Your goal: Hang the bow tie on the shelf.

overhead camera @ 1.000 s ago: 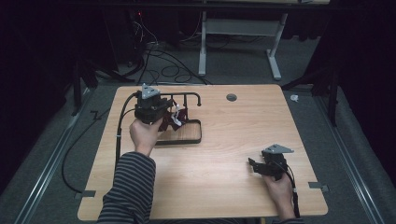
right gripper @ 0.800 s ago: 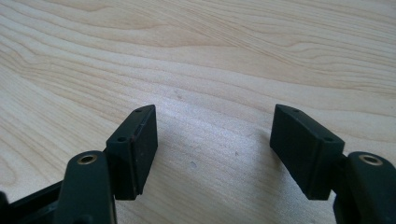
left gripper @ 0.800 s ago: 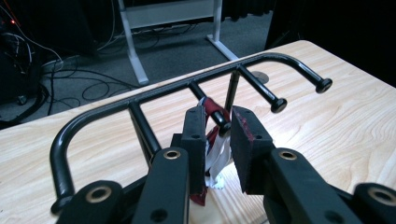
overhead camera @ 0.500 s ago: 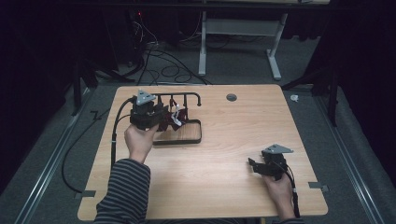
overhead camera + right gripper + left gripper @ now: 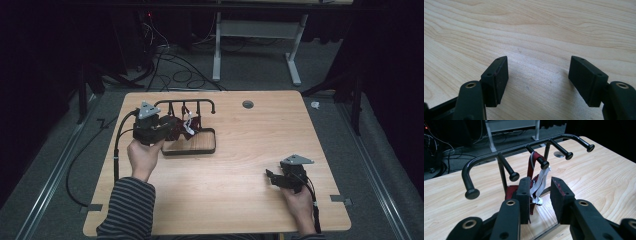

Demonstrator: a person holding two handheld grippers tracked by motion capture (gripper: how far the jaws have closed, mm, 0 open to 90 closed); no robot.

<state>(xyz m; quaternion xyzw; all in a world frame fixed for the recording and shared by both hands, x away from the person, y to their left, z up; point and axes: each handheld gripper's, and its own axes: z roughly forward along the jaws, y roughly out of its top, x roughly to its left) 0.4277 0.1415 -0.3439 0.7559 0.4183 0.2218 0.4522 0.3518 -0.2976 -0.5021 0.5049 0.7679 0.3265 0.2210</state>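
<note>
Dark red and white straps (image 5: pixel 537 180) hang from one peg of a black metal rack (image 5: pixel 524 147), draped over the peg second from the bar's right end in the left gripper view. The rack stands on a small wooden tray (image 5: pixel 197 145) with a dark rim, set on the pale wood surface (image 5: pixel 240 190) toward its far left part. The left gripper (image 5: pixel 539 195) is held just in front of the rack, its fingers (image 5: pixel 524 195) partly open with a narrow gap between them; the lower end of the white strap hangs in that gap, and the fingers are not clamped on it. Whether the left finger touches the red strap cannot be told. In the high view the left gripper (image 5: pixel 172 128) sits at the left end of the rack, gripped by a hand (image 5: pixel 144 156) in a striped sleeve.

The right gripper (image 5: pixel 270 177) rests low near the near right corner of the surface, well apart from the rack. Its fingers (image 5: pixel 496 80) stand wide open over bare wood and hold nothing.
</note>
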